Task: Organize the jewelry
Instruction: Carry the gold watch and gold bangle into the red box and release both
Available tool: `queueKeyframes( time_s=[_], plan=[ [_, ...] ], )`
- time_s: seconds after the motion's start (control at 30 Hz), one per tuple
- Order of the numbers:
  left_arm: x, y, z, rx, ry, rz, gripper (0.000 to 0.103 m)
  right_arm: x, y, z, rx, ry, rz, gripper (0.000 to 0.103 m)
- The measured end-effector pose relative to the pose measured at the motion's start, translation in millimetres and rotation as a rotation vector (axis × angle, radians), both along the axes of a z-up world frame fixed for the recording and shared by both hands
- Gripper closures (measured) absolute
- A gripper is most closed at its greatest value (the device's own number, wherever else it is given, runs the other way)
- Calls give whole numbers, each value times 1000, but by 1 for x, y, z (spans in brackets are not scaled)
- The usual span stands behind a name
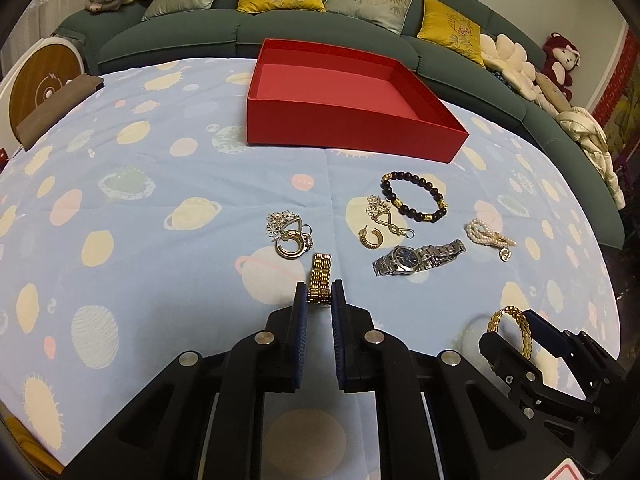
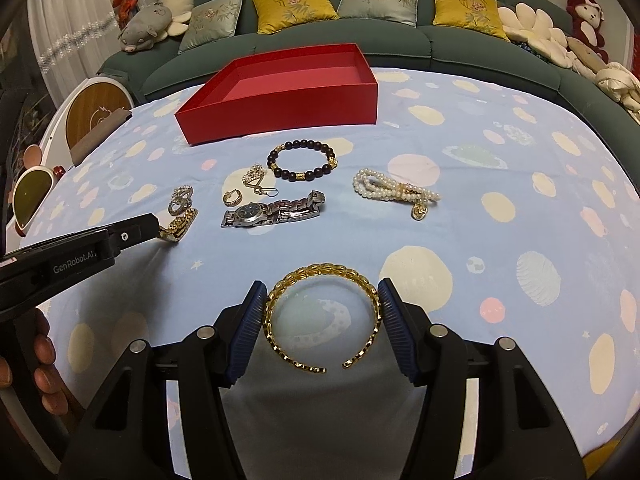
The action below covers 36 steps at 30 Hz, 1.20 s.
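My left gripper [image 1: 319, 294] is shut on the near end of a gold link bracelet [image 1: 320, 276] that lies on the blue cloth; it also shows in the right wrist view [image 2: 178, 222]. My right gripper [image 2: 323, 300] is shut on an open gold cuff bangle [image 2: 322, 312], its pads pressing both sides; the bangle shows in the left wrist view [image 1: 510, 330]. An empty red box [image 1: 340, 96] stands at the back. On the cloth lie a dark bead bracelet [image 2: 304, 160], a silver watch [image 2: 272, 212], a pearl bracelet [image 2: 394, 190], earrings [image 2: 250, 188] and rings [image 1: 290, 236].
The table is covered by a blue planet-print cloth [image 2: 480, 240]. A green sofa [image 2: 400, 44] with cushions and plush toys curves behind it. A brown case [image 1: 60, 112] lies at the far left table edge.
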State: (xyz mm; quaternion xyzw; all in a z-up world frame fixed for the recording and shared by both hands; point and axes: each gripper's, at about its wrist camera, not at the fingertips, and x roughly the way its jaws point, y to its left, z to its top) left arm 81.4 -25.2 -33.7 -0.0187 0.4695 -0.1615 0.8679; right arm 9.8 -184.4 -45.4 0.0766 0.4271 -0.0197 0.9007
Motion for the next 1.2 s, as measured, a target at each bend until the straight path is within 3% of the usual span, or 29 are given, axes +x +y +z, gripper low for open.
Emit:
queueKeyframes(
  time_s=[0.43, 0.67, 0.83, 0.97, 1.2],
  plan=[
    [-19, 11, 50, -55, -66, -29, 94, -15, 7, 44, 22, -76, 25, 48],
    [8, 10, 88, -77, -140, -54, 94, 15, -1, 78, 47, -131, 52, 48],
    [61, 4, 115, -98, -185, -70, 94, 73, -15, 105, 86, -176, 69, 48],
    [112, -9, 129, -35, -261, -66, 94, 139, -27, 115, 97, -190, 53, 48],
    [219, -30, 110, -16, -202, -47, 94, 257, -36, 94, 85, -126, 30, 48]
  ],
)
